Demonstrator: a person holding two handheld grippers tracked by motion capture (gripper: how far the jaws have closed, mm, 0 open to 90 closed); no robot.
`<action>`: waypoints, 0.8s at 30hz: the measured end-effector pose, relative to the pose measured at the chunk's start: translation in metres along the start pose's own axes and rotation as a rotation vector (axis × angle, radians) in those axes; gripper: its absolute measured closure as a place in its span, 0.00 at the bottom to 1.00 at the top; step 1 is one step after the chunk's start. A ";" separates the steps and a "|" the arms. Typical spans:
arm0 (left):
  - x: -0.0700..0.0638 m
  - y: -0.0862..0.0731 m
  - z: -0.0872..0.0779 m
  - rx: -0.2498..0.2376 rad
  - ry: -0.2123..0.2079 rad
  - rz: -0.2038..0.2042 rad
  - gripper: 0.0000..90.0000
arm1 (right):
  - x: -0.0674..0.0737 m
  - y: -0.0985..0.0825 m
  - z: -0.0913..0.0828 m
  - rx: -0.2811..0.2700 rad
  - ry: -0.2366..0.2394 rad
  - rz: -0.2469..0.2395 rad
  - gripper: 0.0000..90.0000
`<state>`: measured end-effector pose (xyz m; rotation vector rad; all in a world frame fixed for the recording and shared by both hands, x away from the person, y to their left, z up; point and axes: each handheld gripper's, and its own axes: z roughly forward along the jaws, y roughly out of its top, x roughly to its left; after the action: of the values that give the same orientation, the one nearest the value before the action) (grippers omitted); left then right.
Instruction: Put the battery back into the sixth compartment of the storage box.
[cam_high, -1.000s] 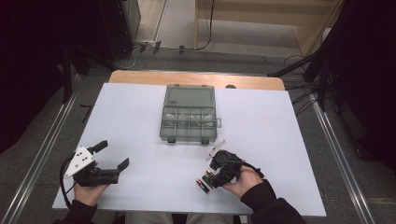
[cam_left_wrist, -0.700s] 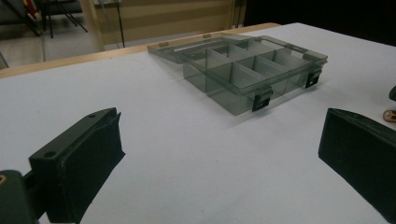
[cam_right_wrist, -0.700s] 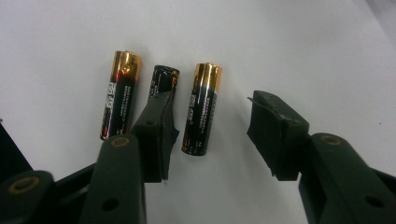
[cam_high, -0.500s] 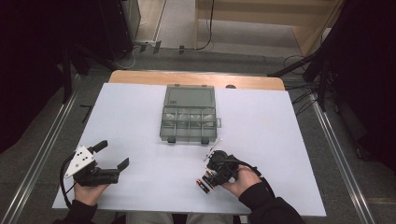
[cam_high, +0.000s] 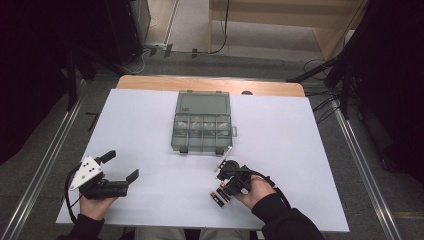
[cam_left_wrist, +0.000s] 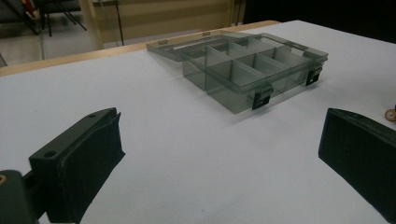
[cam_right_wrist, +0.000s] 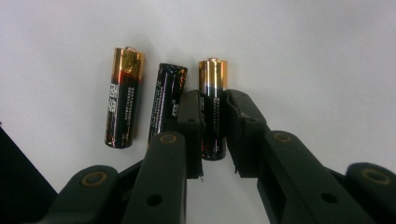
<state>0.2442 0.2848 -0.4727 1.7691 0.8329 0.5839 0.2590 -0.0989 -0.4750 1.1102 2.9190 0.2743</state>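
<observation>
Three AA batteries lie side by side on the white table (cam_high: 300, 150) near its front edge. In the right gripper view they are the left battery (cam_right_wrist: 123, 98), the middle battery (cam_right_wrist: 166, 100) and the right battery (cam_right_wrist: 212, 88). My right gripper (cam_right_wrist: 213, 106) points down at them. Its jaws have just been closing and now press on both sides of the right battery, which still lies on the table. In the high view the right gripper (cam_high: 226, 191) is over the batteries (cam_high: 218, 199). My left gripper (cam_high: 121, 165) rests open at the front left with nothing between its jaws.
A smoky clear organiser box (cam_high: 202, 122) with its lid open and several compartments sits at the table's middle, seen ahead in the left gripper view (cam_left_wrist: 252, 70). A wooden strip (cam_high: 210, 84) runs along the far edge. Metal rails (cam_high: 365, 165) flank the table.
The right hand has settled slightly lower over the batteries. The left hand and the box have not moved.
</observation>
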 end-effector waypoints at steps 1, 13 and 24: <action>0.000 0.000 0.000 0.000 0.000 0.001 0.00 | 0.000 0.001 0.000 0.007 0.001 -0.003 0.86; 0.000 0.000 0.001 0.001 -0.005 0.004 0.00 | -0.001 0.009 -0.017 -0.023 0.005 0.003 0.87; 0.000 0.000 0.001 0.002 -0.004 0.005 0.00 | 0.000 0.022 -0.032 -0.068 0.012 0.001 0.87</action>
<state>0.2450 0.2842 -0.4732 1.7736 0.8271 0.5828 0.2715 -0.0883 -0.4400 1.1040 2.8959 0.3781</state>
